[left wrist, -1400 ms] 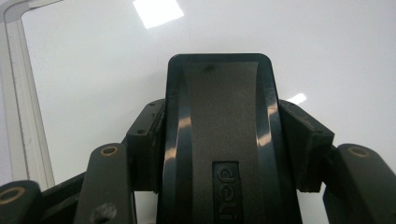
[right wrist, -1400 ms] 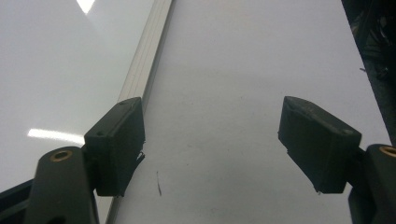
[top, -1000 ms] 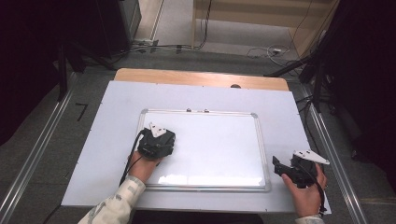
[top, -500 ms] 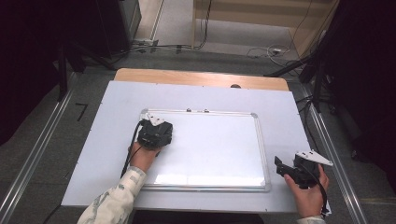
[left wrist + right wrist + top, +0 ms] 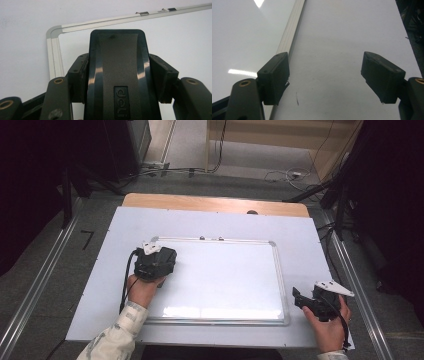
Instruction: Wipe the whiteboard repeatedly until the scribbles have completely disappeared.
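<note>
A white board with a silver frame (image 5: 215, 240) lies flat in the middle of the table. My left gripper (image 5: 161, 254) sits over the board's far-left corner (image 5: 53, 31), shut on a black board eraser (image 5: 117, 72) marked "deli", whose flat face lies on the board. My right gripper (image 5: 298, 299) is held low to the right of the board, near its front-right corner. Its jaws stand wide apart with nothing between them (image 5: 325, 77), over the pale table cover beside the board's frame (image 5: 293, 27).
A pale sheet (image 5: 310, 245) covers the wooden table (image 5: 215, 202). Two small clips (image 5: 211, 238) sit on the board's far frame. Cables (image 5: 280, 172) trail on the floor beyond, and dark stands (image 5: 340, 195) rise at the right.
My left gripper has slid the eraser away from the person, toward the board's far-left corner. The right gripper has stayed near the front-right corner, shifting only slightly.
</note>
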The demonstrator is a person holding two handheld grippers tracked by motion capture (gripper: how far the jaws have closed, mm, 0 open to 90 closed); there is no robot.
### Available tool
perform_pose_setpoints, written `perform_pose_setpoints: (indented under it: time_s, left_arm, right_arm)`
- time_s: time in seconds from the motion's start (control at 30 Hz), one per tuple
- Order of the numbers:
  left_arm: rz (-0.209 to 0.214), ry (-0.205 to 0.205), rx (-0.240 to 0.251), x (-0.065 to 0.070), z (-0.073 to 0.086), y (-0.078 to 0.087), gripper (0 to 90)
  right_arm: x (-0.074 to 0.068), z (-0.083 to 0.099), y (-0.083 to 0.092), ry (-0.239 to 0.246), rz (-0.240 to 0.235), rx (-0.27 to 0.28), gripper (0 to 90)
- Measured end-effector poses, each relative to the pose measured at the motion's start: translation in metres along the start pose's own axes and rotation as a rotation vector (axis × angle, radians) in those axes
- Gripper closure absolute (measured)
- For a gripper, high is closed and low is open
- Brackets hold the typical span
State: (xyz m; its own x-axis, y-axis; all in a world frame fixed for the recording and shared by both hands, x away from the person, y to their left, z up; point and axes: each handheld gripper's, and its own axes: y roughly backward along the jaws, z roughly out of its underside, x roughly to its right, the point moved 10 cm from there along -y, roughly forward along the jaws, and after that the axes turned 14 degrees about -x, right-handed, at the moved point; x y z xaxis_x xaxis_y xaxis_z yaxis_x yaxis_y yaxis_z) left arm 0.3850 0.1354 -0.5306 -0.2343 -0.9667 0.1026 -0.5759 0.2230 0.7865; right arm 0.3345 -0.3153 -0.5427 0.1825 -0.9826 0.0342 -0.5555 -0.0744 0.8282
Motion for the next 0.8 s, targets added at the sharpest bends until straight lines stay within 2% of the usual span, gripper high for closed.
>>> perform_pose_setpoints:
  time_s: [0.4,0.8]
  left_arm:
    - [-0.014,0.085,0.050,-0.020,-0.006,0.017,40.7]
    - [-0.027,0.104,0.060,-0.023,-0.007,0.019,40.7]
  right_arm:
    - [-0.007,-0.002,-0.005,0.013,-0.010,-0.014,21.8]
    - [-0.006,-0.002,-0.004,0.015,-0.008,-0.009,21.8]
